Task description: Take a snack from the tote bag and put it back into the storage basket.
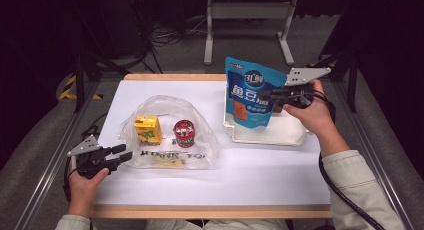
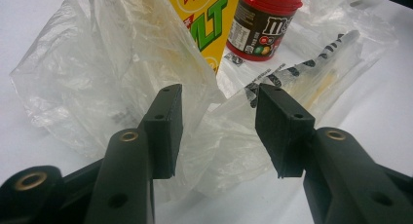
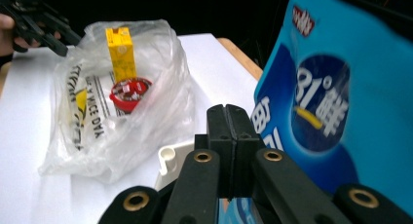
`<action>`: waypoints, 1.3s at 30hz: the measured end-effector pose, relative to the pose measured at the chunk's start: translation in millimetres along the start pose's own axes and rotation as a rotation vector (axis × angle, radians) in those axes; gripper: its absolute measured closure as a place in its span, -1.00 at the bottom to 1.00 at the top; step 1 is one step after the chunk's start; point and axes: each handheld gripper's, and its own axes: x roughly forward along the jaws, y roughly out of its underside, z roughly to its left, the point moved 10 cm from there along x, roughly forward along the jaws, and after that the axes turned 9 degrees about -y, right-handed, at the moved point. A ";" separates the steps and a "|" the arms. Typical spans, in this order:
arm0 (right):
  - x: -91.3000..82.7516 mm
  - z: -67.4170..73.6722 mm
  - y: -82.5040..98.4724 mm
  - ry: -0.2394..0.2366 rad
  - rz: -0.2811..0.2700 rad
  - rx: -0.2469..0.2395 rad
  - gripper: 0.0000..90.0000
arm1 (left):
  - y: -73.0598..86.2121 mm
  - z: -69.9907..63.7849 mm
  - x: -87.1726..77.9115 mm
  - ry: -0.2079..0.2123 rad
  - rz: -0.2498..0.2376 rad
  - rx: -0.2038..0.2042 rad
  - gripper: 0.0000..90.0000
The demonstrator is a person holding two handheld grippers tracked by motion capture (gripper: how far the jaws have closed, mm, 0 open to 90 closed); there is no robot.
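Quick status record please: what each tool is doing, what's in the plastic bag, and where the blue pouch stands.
left tool: open, jaws at the near edge of the plastic bag, pads not pressing it
right tool: jaws shut together beside the blue pouch; grip on its edge cannot be confirmed
blue pouch: upright in the white tray
bag contents: yellow carton, upright; red-lidded candy jar
surface: white table

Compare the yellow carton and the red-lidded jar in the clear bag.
The yellow carton is a tall box with flat sides; the red-lidded jar is short and round. The carton is yellow with green lettering; the jar is dark brown with a red lid. Both stand upright, side by side inside the clear plastic bag.
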 end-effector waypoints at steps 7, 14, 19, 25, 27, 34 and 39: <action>6.8 -2.2 23.7 0.002 0.034 0.027 1.00 | -0.1 0.4 0.1 -0.001 0.001 0.005 0.19; 13.4 -2.0 42.0 0.002 0.069 0.044 1.00 | 0.0 0.1 0.0 -0.001 0.000 -0.001 0.19; 19.4 -0.8 56.9 0.000 0.104 0.055 1.00 | 0.0 0.0 -0.1 -0.001 0.000 0.000 0.19; 26.0 0.6 73.7 -0.003 0.144 0.070 1.00 | 0.0 0.4 0.1 -0.001 0.001 0.006 0.19; 27.9 0.7 78.3 -0.004 0.156 0.070 1.00 | 0.1 0.4 0.1 -0.001 0.001 0.005 0.19; 34.8 1.8 94.9 -0.007 0.203 0.076 1.00 | 0.1 0.2 0.3 0.000 0.002 0.007 0.19; 38.8 -0.1 106.8 0.002 0.239 0.079 1.00 | 0.1 0.3 0.3 0.000 0.002 0.006 0.19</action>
